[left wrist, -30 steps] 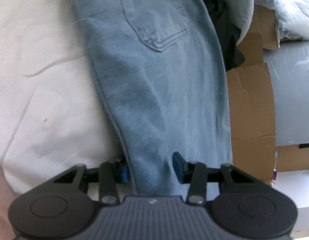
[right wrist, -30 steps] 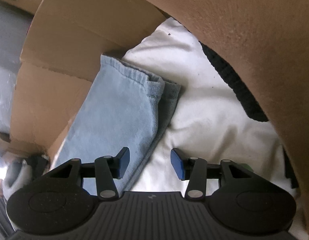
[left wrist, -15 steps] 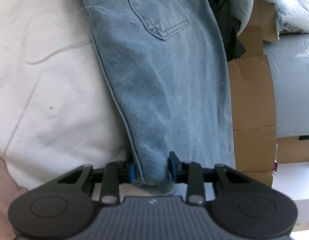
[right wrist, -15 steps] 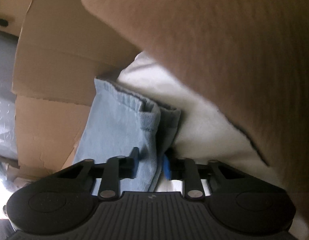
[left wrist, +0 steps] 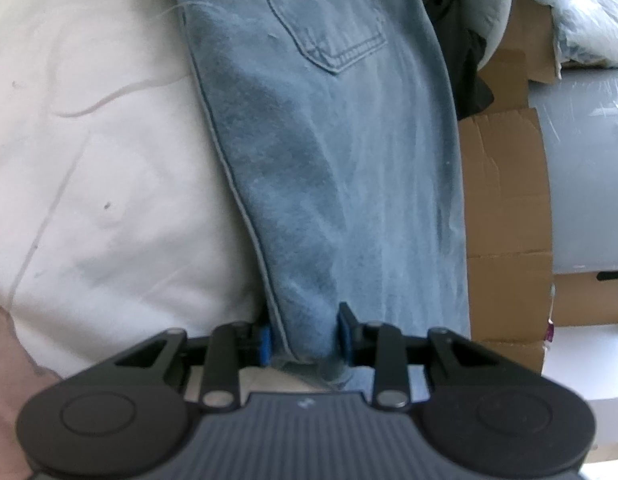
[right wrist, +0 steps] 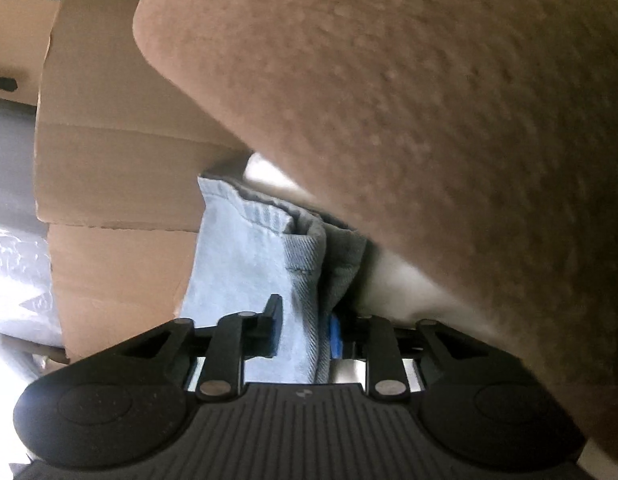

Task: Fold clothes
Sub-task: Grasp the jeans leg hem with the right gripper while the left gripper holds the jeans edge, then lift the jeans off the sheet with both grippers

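Light blue jeans (left wrist: 329, 160) lie lengthwise over a white bedsheet (left wrist: 109, 160), their back pocket (left wrist: 329, 20) at the top of the left wrist view. My left gripper (left wrist: 305, 336) is shut on the near edge of the jeans, the seam bunched between its blue pads. In the right wrist view the hemmed leg end of the jeans (right wrist: 249, 248) runs down between the fingers of my right gripper (right wrist: 305, 334). Its jaws are opening, though the pads still touch the folded denim. A person's bare arm (right wrist: 429, 140) fills the upper right and hides most of the sheet.
Flattened cardboard (left wrist: 505, 200) stands along the bed's right side, with a grey surface (left wrist: 589, 160) behind it. A dark garment (left wrist: 457, 40) and pale bedding lie at the far right. More cardboard boxes (right wrist: 109, 140) rise to the left of the jeans' leg end.
Both grippers went from open to closed on the denim: the left on the jeans' near edge, the right on the leg end. The arm now covers more of the right wrist view.
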{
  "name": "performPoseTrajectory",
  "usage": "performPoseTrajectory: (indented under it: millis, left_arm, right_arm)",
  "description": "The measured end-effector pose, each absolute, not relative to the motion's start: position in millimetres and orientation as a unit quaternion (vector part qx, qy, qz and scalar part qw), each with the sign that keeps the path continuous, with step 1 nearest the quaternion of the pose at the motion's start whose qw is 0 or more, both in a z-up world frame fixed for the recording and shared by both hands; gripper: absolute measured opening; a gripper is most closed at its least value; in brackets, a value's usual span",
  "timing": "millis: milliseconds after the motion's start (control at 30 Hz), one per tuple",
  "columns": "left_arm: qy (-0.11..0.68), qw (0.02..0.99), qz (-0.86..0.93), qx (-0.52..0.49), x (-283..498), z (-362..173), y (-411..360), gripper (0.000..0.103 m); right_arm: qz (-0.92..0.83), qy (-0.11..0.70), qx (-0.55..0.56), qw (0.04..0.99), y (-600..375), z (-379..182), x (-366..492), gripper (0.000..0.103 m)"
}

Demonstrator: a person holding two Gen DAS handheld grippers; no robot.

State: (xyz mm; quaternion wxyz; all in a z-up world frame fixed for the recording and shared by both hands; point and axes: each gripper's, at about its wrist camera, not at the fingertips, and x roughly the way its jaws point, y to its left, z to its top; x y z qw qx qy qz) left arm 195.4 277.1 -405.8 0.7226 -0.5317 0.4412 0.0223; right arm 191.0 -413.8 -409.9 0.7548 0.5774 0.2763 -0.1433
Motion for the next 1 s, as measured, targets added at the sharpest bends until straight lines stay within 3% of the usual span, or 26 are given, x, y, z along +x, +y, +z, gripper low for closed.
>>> performPoseTrajectory:
  millis: [133, 267, 633, 733, 767, 1000]
  left_arm:
    - [0.441, 0.723, 0.022, -0.532, 190, -404, 280, 0.032]
    - [0.437, 0.721, 0.023, -0.537, 184, -404, 283, 0.032]
    - [0.439, 0.720, 0.017, -0.537, 185, -406, 285, 0.034]
    - [0.438, 0.722, 0.016, -0.536, 185, -407, 286, 0.032]
    - [0.438, 0.725, 0.018, -0.531, 186, -406, 286, 0.027]
    - [0.469, 0.747, 0.043, -0.469, 191, -379, 280, 0.022]
  right_arm:
    - [-0.144, 0.276, 0.571, 0.760, -409, -408, 193, 0.026]
    - [-0.128, 0.276, 0.562, 0.770, -404, -395, 199, 0.016]
    - [-0.144, 0.305, 0.540, 0.771, -380, -402, 225, 0.018]
    - [-0.142, 0.305, 0.544, 0.769, -379, -402, 228, 0.016]
    - [-0.143, 0.310, 0.540, 0.770, -378, -401, 230, 0.008]
    - [-0.155, 0.338, 0.491, 0.788, -366, -368, 248, 0.006]
